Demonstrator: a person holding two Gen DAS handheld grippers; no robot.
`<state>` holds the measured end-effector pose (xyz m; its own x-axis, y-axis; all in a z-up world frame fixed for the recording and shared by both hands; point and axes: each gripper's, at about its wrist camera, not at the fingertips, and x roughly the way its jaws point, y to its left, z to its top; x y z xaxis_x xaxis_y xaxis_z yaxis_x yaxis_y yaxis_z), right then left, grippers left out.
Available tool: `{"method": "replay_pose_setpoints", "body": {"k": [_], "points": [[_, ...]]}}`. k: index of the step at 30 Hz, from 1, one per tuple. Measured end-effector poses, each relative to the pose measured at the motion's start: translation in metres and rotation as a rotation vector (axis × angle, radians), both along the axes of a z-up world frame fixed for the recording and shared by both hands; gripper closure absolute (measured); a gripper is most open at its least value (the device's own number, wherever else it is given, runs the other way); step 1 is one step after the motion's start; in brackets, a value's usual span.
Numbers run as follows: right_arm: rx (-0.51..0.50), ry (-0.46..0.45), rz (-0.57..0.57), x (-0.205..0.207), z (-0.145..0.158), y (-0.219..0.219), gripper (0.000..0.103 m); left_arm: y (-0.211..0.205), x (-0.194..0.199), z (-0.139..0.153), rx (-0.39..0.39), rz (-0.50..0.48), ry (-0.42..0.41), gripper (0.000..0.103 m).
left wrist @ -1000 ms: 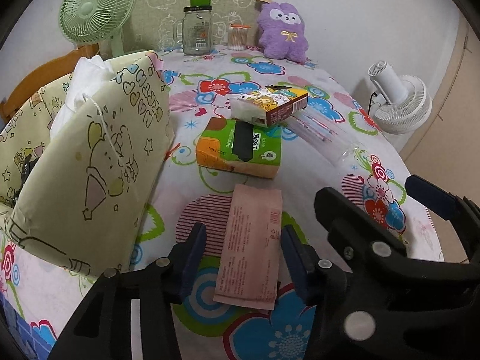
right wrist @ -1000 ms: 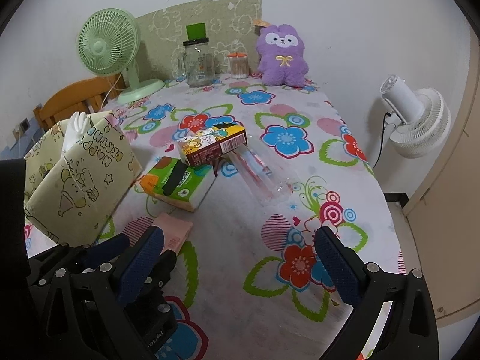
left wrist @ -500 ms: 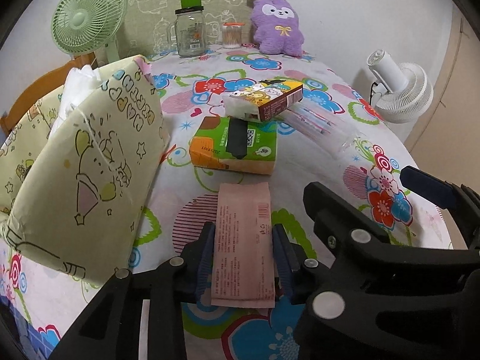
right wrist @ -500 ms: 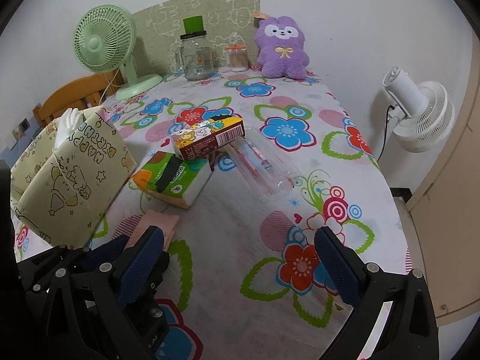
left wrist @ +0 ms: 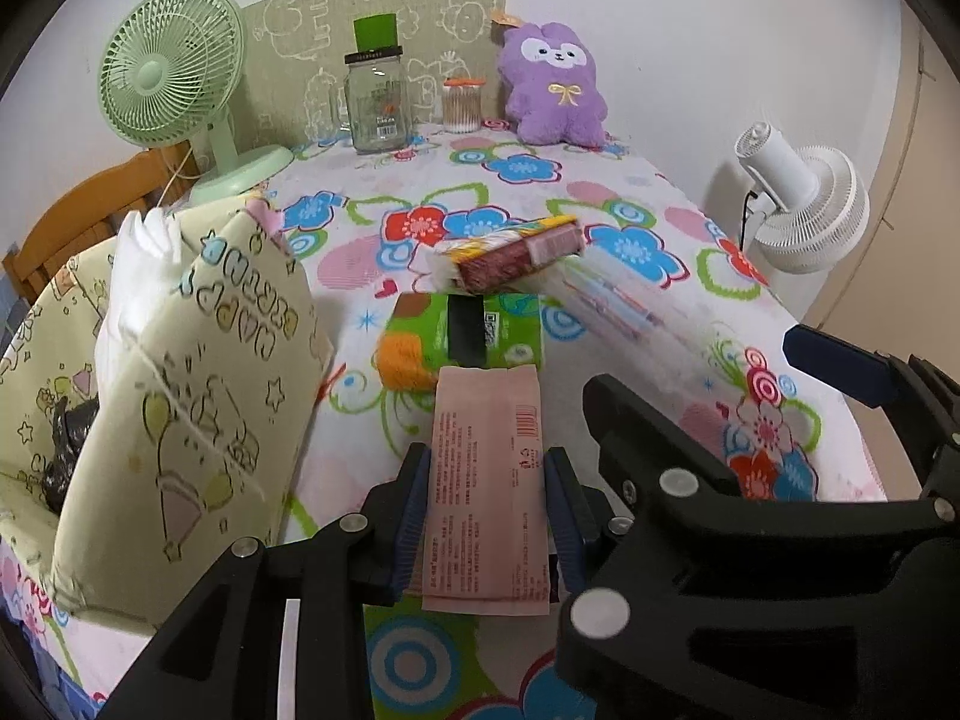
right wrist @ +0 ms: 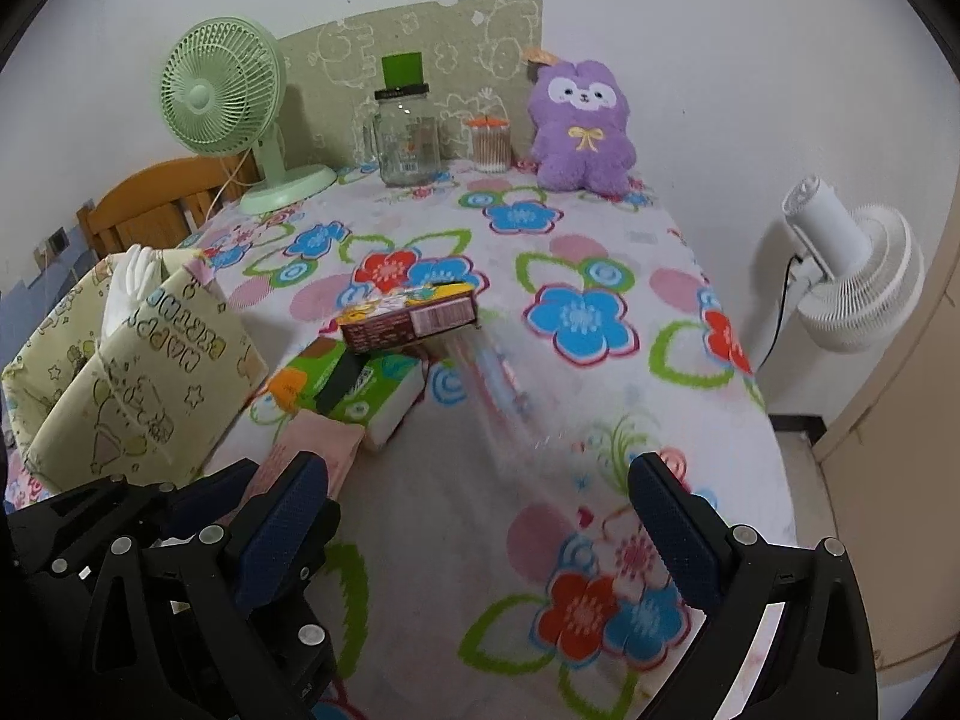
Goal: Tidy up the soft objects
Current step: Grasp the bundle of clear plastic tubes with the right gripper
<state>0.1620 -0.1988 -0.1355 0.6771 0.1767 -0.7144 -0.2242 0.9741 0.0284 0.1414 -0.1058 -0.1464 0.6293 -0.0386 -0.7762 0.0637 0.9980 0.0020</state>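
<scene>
A flat pink packet with printed text sits between the blue pads of my left gripper, which is shut on its long sides. Its far end reaches the near edge of a green tissue pack on the flowered tablecloth. A cartoon-printed pack lies tilted on the green one, beside a clear plastic sleeve. A yellow gift bag with white paper inside stands to the left. My right gripper hovers open over the cloth, nothing between its fingers. A purple plush sits at the back.
At the table's back stand a green desk fan, a glass jar and a tub of cotton swabs. A white floor fan stands past the right table edge. A wooden chair is behind the left side.
My left gripper's jaws closed onto the pink packet's sides, and the packet's far end now shows in front of the green pack. The right gripper stayed open and in place.
</scene>
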Motion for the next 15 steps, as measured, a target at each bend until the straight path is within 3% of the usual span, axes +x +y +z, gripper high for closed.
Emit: {"method": "replay_pose_setpoints", "body": {"k": [15], "points": [[-0.001, 0.076, -0.021, 0.037, -0.028, -0.005, 0.027, -0.003, 0.018, -0.013, -0.006, 0.000, 0.028, 0.065]]}}
